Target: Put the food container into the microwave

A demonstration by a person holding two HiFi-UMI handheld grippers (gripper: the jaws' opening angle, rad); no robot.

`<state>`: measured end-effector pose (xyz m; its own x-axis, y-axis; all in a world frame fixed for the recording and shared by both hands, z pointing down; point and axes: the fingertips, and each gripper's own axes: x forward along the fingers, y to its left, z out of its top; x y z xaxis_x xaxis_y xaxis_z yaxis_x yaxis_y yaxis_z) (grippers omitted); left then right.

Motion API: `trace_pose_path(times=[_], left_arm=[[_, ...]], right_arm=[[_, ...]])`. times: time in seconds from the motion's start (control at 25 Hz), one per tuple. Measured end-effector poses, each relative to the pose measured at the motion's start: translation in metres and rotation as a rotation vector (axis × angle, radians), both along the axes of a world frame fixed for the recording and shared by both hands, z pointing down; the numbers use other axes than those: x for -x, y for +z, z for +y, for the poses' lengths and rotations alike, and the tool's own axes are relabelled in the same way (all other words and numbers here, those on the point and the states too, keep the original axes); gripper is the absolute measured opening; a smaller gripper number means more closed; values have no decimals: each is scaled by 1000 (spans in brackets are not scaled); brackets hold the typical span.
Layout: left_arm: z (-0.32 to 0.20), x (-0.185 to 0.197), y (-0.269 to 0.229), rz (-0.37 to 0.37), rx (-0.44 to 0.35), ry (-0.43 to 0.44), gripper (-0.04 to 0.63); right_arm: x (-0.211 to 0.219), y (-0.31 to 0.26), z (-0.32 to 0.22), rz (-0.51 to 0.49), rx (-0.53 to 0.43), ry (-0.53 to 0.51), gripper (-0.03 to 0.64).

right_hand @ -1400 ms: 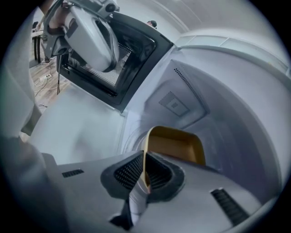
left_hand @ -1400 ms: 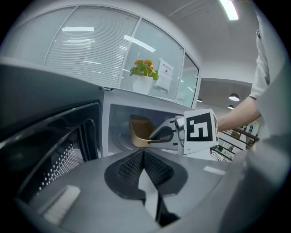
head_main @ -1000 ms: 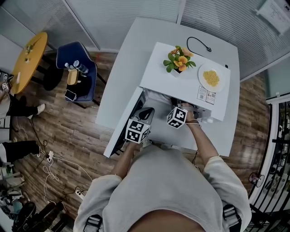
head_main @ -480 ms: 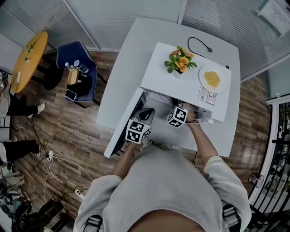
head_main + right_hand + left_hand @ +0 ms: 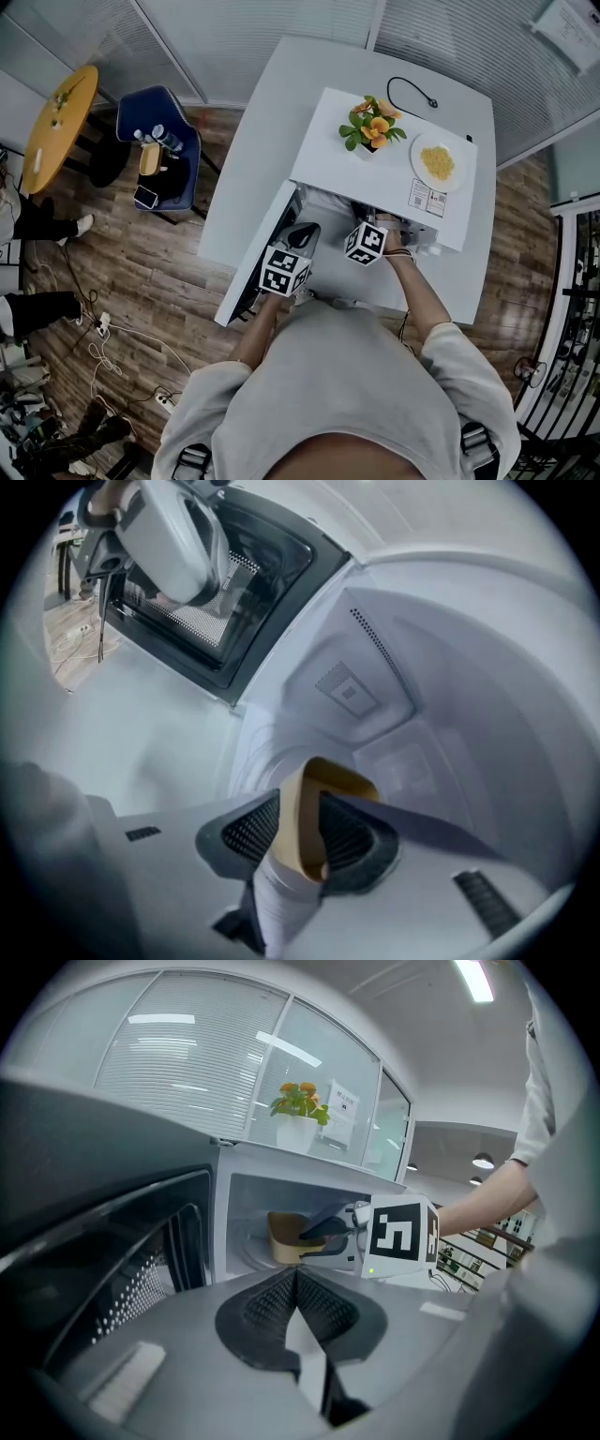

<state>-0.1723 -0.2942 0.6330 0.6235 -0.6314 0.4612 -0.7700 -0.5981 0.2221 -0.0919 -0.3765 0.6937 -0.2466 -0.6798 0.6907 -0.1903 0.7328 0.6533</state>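
The tan food container (image 5: 284, 1237) sits inside the open white microwave (image 5: 375, 187), on its turntable. My right gripper (image 5: 302, 805) reaches into the cavity with the container's near wall (image 5: 302, 808) between its jaws. Those jaws have just been opening and stand open around the wall. From the left gripper view, the right gripper (image 5: 323, 1234) straddles the container's rim. My left gripper (image 5: 295, 1281) hovers in front of the cavity, shut and empty, beside the microwave door (image 5: 112, 1260), which swings out to the left.
On the microwave's top stand a potted plant with orange flowers (image 5: 372, 122) and a plate of yellow food (image 5: 438, 162). A black cable (image 5: 412, 89) lies on the white table (image 5: 272, 141). A blue chair (image 5: 159, 159) and a yellow round table (image 5: 61, 112) stand at the left.
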Motion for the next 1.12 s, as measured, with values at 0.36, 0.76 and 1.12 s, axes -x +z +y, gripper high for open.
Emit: trace_pose_path(times=[0.36, 0.76, 1.12], left_arm=[[3, -3, -1, -8, -9, 21, 11], [10, -10, -4, -10, -21, 43, 11], [14, -19, -7, -8, -33, 64, 11]], right_arm=[[3, -10, 15, -28, -32, 8, 94], [0, -22, 39, -148, 17, 98, 25], [-2, -35, 61, -340, 112, 196, 14]])
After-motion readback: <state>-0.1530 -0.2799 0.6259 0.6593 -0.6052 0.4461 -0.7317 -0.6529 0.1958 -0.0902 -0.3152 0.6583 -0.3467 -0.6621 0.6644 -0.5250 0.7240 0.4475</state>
